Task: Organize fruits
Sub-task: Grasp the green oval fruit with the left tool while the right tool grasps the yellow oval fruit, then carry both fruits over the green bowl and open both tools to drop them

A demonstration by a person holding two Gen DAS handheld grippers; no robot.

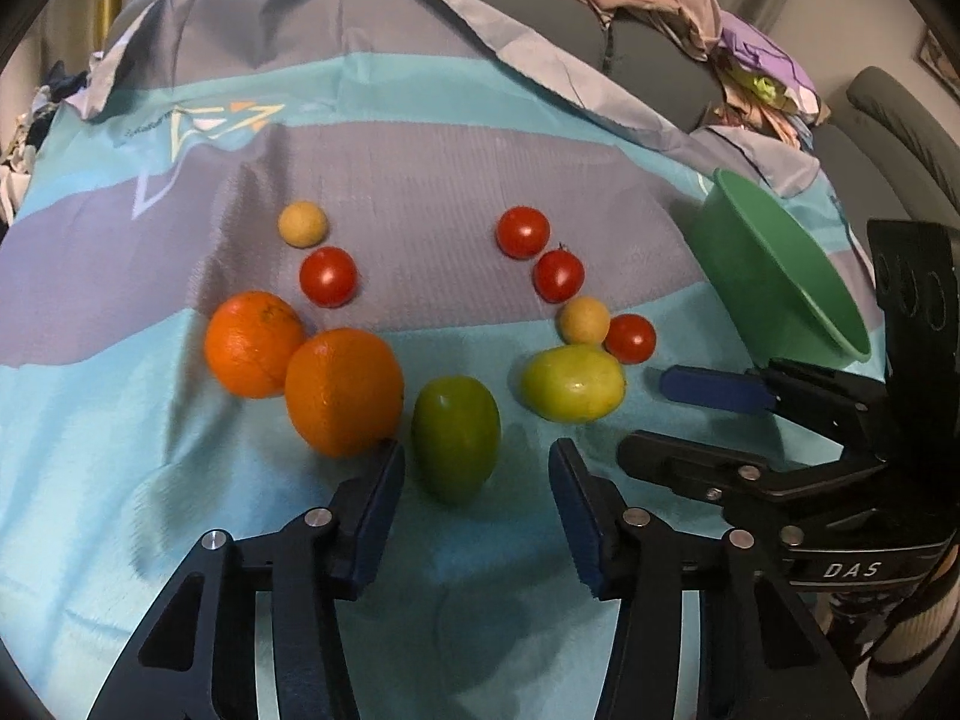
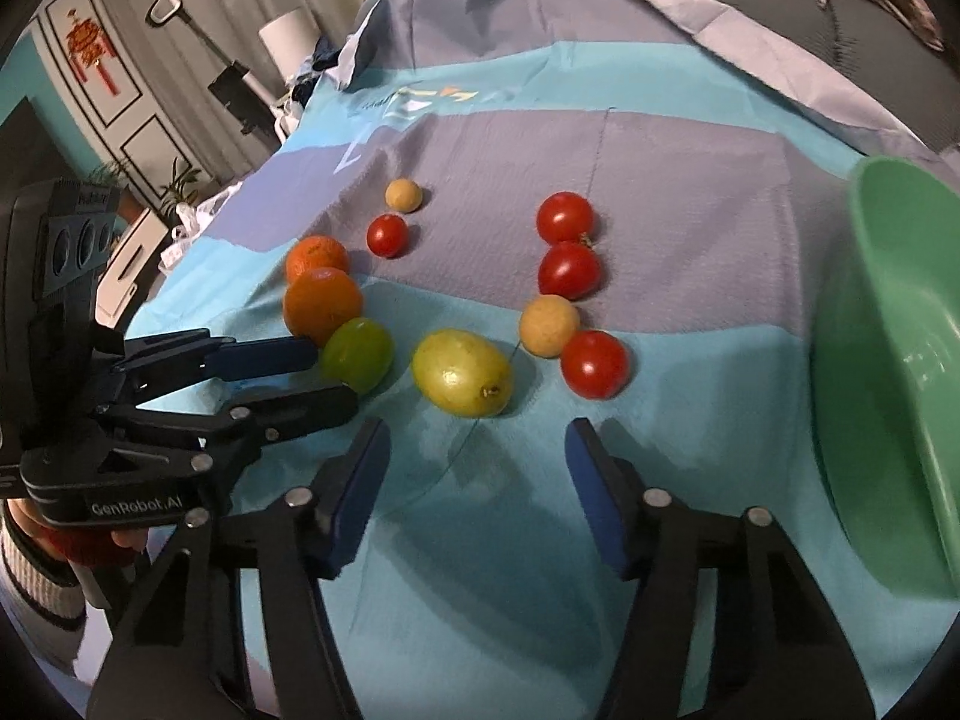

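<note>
The left tool (image 1: 477, 468) stands open around the dark green fruit (image 1: 455, 437), its long axis running straight ahead between the pads, untouched. The right tool (image 2: 477, 450) is open, empty; the yellow-green fruit (image 2: 462, 381) lies just ahead, long axis crosswise, stem end rightward. The green bowl (image 2: 888, 360), tilted at its right, shows nothing inside.

A big soft cloth (image 1: 420, 168) w/ light blue & grey-purple stripes covers the whole top. On it: 2 round oranges (image 1: 300, 372) touching each other, a dark green oval fruit (image 1: 455, 435) just beside them, a yellow-green oval fruit (image 1: 573, 383), 4 small red tomatoes (image 1: 522, 232), 2 small tan balls (image 1: 303, 223). A green plastic bowl (image 1: 774, 276) sits tilted at the right edge.
</note>
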